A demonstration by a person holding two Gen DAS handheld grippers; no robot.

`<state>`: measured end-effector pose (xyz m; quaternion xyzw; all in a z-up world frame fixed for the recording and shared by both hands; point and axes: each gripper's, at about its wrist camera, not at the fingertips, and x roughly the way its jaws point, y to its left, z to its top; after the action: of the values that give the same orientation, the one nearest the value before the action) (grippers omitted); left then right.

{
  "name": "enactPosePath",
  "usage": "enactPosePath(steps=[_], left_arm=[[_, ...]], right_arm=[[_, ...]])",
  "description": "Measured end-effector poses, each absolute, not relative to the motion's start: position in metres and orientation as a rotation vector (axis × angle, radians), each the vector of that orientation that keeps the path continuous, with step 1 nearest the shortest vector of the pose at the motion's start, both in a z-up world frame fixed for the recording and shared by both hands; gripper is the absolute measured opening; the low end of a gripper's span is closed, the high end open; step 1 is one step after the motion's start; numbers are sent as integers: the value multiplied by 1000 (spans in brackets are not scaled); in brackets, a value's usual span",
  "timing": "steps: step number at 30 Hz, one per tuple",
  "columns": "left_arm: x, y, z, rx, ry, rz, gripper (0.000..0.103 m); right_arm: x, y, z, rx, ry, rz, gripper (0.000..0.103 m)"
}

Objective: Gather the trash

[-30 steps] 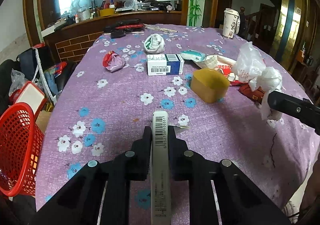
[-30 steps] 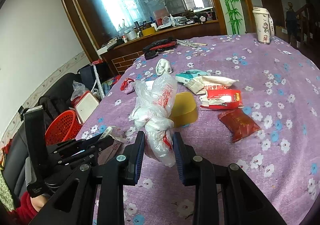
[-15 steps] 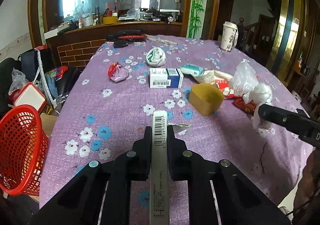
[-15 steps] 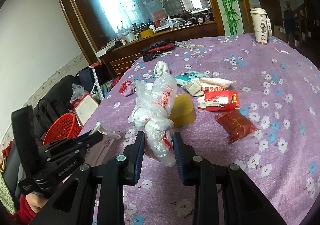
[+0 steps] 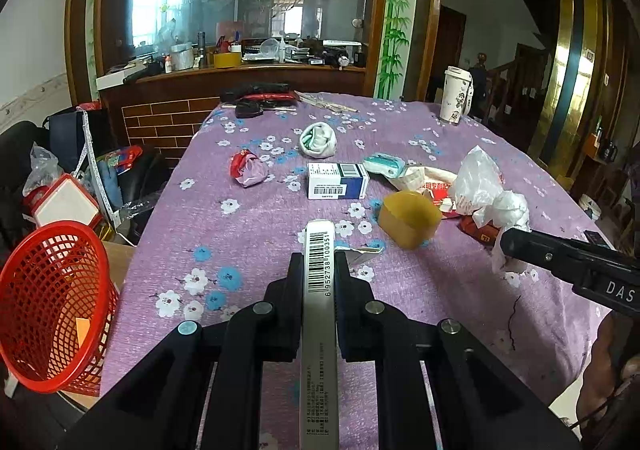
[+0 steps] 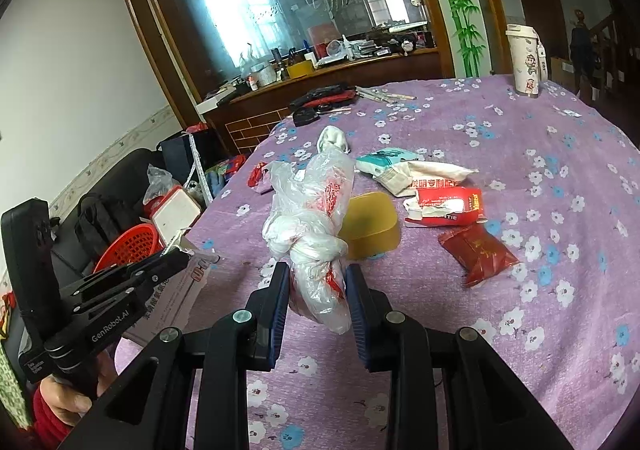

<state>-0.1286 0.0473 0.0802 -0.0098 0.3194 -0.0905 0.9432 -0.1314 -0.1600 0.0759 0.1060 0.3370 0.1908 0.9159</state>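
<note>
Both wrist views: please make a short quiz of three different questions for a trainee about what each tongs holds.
1. True or false: the left tongs are shut on a flat carton with a barcode.
2. What do the right tongs hold: A) yellow tub, B) knotted plastic bag, C) red packet?
3. Fill in: the red basket stands ___ the table, not on it.

Key: 1 true; 2 B; 3 beside.
</note>
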Motion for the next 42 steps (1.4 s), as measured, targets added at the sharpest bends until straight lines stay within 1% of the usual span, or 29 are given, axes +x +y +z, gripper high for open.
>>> enactPosePath(steps=[9, 18, 24, 30, 42], left_arm=[[-137, 64, 90, -48, 627, -160, 13], [-145, 106, 108, -95, 582, -91, 13], [-151, 159, 118, -138, 568, 32, 13], [-155, 219, 113, -186, 588, 143, 13], [-152, 305, 94, -288, 615, 285, 13]], right_arm=[[-125, -150, 76, 223, 720, 440, 31], [-120, -117, 90, 189, 730, 516, 31], [-109, -68, 100, 139, 763, 627, 31], [-101, 1, 110, 71, 796, 753, 31], [-69, 133, 99, 40, 906, 930, 31]])
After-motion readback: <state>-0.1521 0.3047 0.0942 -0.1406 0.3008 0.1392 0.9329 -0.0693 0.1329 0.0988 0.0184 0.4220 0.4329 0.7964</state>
